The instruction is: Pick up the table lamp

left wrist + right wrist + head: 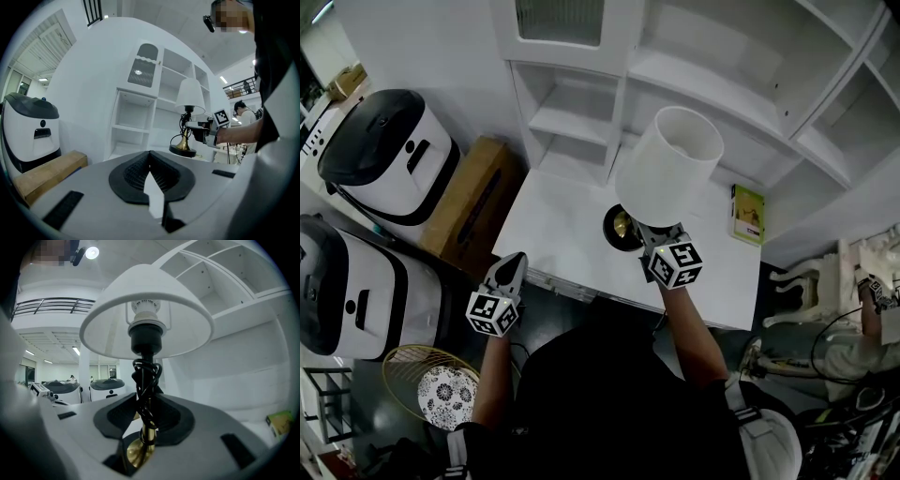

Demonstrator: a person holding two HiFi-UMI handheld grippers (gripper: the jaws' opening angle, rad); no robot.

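Observation:
The table lamp has a white shade (pixel 670 164), a brass stem and a black round base (pixel 619 228) at the white table (pixel 562 234). A black cord is wound round the stem (pixel 149 427) under the shade (pixel 145 310). My right gripper (pixel 649 236) is shut on that stem just above the base, one pad on each side (pixel 147 404). In the left gripper view the lamp (pixel 190 96) stands upright, and I cannot tell whether its base (pixel 183 150) touches the table. My left gripper (pixel 516 258) hangs off the table's front left edge, shut and empty (pixel 150 154).
A white shelf unit (pixel 581 122) rises behind the table. A green book (pixel 748 214) lies at the table's right end. A cardboard box (pixel 473 202) and two white-and-black machines (pixel 384 150) stand at the left. A gold wire basket (pixel 422 370) and patterned plate (pixel 447 394) sit below.

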